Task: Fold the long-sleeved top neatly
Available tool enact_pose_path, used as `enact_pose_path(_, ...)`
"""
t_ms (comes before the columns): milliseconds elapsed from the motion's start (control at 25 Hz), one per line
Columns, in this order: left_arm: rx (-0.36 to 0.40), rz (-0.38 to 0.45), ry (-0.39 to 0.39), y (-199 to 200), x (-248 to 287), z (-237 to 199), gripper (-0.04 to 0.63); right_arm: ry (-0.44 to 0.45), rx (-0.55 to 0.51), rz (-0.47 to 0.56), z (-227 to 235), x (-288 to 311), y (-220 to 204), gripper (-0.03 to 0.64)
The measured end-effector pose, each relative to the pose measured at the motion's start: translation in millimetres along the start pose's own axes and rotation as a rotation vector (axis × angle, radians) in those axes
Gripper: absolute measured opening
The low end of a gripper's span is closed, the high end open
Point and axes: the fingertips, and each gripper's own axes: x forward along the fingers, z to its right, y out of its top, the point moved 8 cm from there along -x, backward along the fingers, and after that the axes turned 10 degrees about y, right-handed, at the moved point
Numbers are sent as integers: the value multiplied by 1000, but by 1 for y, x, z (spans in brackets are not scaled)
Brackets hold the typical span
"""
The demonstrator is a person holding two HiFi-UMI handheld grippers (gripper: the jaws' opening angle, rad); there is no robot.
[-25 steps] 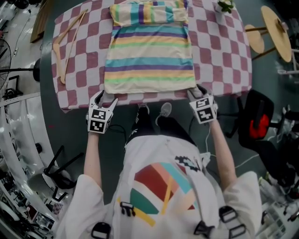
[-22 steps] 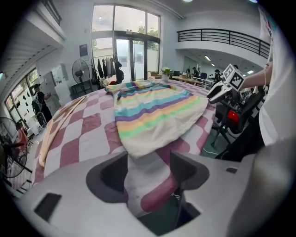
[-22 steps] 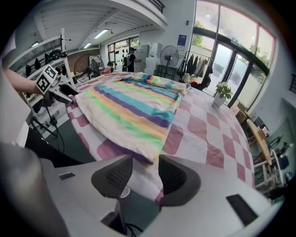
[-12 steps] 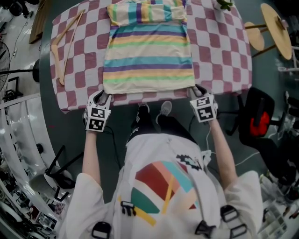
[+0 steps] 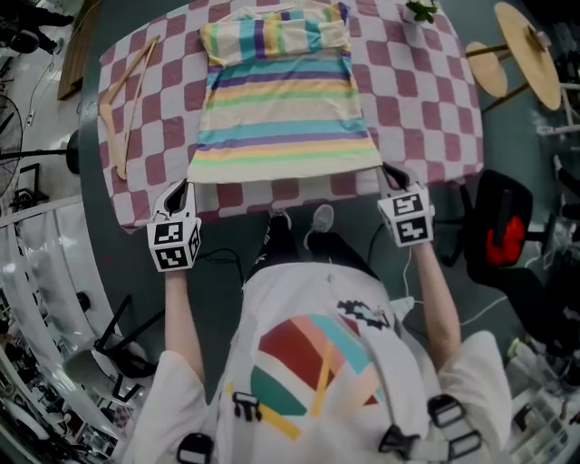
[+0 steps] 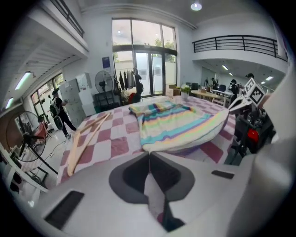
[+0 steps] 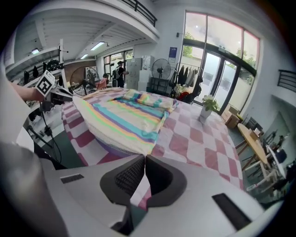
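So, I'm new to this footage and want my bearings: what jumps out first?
The pastel-striped top spread on the pink-checked table, its near hem lifted off the cloth. The left gripper and right gripper, jaws just closed, pinch that hem's two corners. A wooden hanger lies on the table's left.

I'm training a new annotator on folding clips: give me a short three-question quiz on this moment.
1. True or false: the wooden hanger lies on the striped top.
2. The top's near hem is gripped by: A) one gripper B) both grippers C) neither
3. Fill in: the potted plant stands near the checked tablecloth's far ____ corner.
Key: 1 false, it lies beside it; 2 B, left gripper and right gripper are shut on it; 3 right.
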Motion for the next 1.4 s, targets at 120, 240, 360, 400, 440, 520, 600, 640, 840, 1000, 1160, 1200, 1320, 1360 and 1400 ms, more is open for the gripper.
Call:
enact_pose_path(120, -31, 72, 52, 43, -1, -18, 12, -36, -15, 55, 15, -14, 40, 14)
enact_pose_path(240, -65, 140, 100, 91, 12, -37, 12, -94, -14, 108, 32, -17, 86, 14)
enact_pose_path(360, -98, 204, 125, 142, 36, -56, 12, -176, -37, 131, 56, -14, 135, 14)
enact_pose_path(400, -105, 217, 126, 158, 46, -61, 11, -202, -47, 131, 64, -11, 149, 14)
enact_pose_path(440, -109, 226, 125, 173, 56, -67, 11, -223, -54, 129, 73, -7, 163, 14)
enact_pose_path(520, -112, 230, 129, 199, 81, -78, 11, -245, -57, 127, 91, 7, 191, 13)
enact_pose_path(600, -112, 217, 140, 223, 110, -86, 11, -243, -48, 133, 110, 23, 219, 12)
enact_pose_path(640, -111, 209, 145, 234, 125, -89, 11, -241, -40, 131, 121, 32, 231, 12)
enact_pose_path(840, -114, 151, 165, 283, 201, -101, 11, -200, -35, 84, 186, 94, 285, 12)
enact_pose_path(1000, -122, 43, 165, 295, 271, -107, 11, -121, -17, -13, 228, 168, 310, 12)
enact_pose_path(1160, -137, -55, 170, 289, 330, -110, 11, -95, -38, -71, 257, 226, 326, 14)
enact_pose_path(1200, -143, -69, 170, 285, 340, -110, 11, -88, -42, -76, 260, 236, 327, 14)
enact_pose_path(1320, -177, -76, 172, 274, 358, -109, 12, -87, -52, -86, 263, 256, 323, 14)
enact_pose_path(1360, -186, -74, 180, 273, 361, -108, 12, -96, -51, -84, 262, 259, 321, 14)
enact_pose_path(1400, -190, -69, 191, 272, 363, -107, 12, -114, -49, -75, 262, 261, 319, 14)
